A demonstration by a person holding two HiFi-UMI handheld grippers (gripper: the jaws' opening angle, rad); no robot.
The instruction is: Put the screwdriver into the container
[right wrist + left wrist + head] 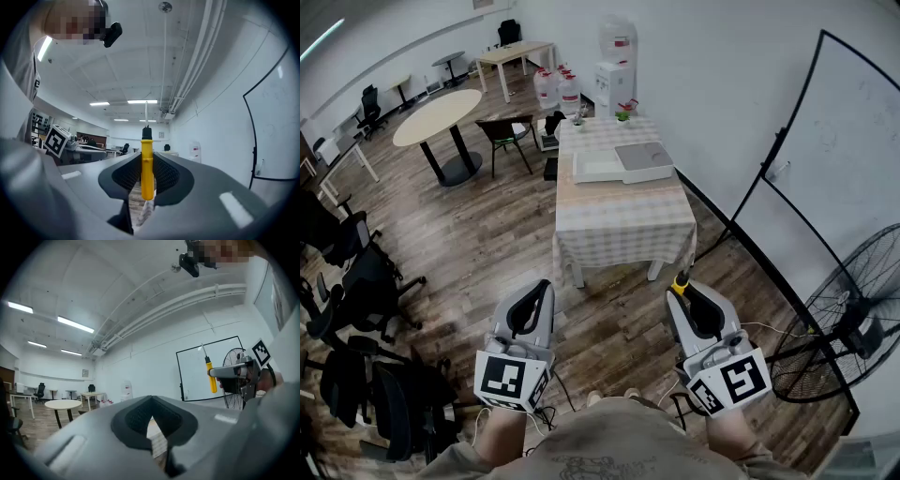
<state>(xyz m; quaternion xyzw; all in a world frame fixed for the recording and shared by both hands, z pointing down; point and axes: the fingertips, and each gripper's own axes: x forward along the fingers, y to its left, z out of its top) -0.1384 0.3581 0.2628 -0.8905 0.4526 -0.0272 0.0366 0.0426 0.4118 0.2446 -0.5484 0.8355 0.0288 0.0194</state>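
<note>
The left gripper [543, 289] has its jaws brought together with nothing between them, as the left gripper view confirms [151, 417]. The right gripper [679, 287] is clamped on the yellow-handled screwdriver with a metal shaft [147, 166]: the handle stands upright between the jaws, the shaft points up past the jaw tips, and only the yellow handle end [681, 280] shows in the head view. Each gripper carries a cube with black-and-white square markers. Both grippers are held over the brown wood-plank floor [487, 239], short of the near edge of the rectangular table with a checked cloth [619, 225]; the screwdriver is near that table's near right corner but clear of it. The flat rectangular container, white on its left part and grey on its right [623, 162], lies on the far half of the worktop, well apart from the screwdriver. A small green plant [623, 115] stands at the far edge. Right of the table are a black pedestal fan [853, 323] and a black-framed whiteboard [853, 141]. Left are black office chairs [356, 272] and a round pale table [438, 114]. Beyond the far edge stands a white water dispenser [617, 70]; its red label is too small to read.
</note>
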